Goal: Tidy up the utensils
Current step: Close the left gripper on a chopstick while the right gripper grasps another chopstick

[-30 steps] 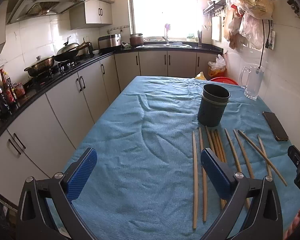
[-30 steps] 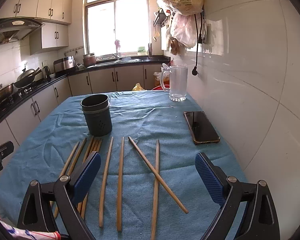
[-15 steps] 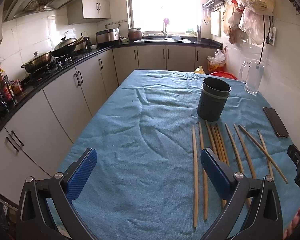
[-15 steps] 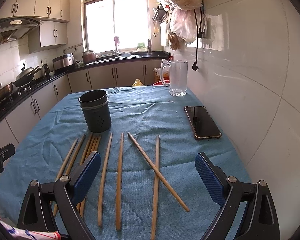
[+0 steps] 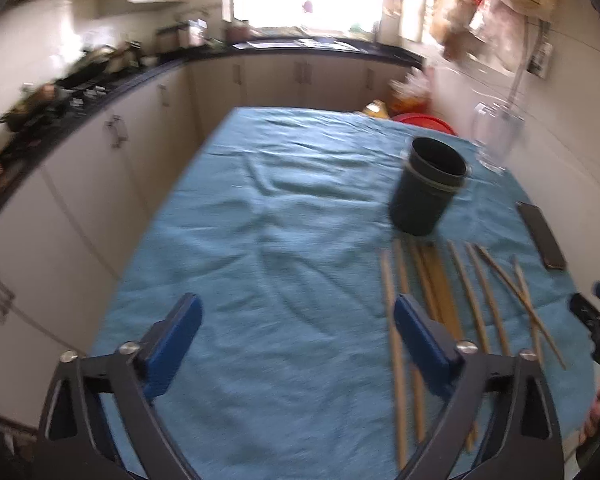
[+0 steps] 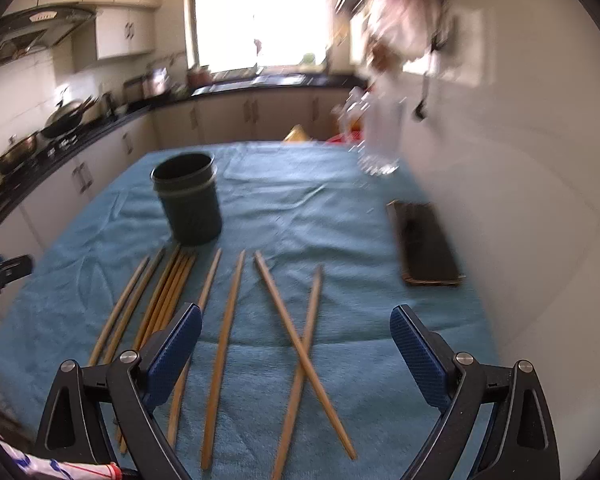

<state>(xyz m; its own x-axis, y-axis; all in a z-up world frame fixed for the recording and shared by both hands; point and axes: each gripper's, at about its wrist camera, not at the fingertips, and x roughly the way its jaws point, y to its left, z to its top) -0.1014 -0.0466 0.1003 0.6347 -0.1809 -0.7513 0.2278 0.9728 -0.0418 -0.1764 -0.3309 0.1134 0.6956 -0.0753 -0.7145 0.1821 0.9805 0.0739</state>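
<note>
Above the chopsticks (image 6: 224, 320) by the holder (image 6: 188, 200), both tongs agape.

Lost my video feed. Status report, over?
Left gripper and right gripper open, empty. Chopsticks loose on cloth, cup empty. Phone off right, nothing blocking.

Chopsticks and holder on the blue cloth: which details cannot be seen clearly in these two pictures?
- Chopsticks: near ends hidden behind the right gripper frame; exact count blurred in the left wrist view.
- Dark holder: inside hidden by its wall.
- Phone: screen smeared by motion blur.
- Glass jug: contents blurred.
</note>
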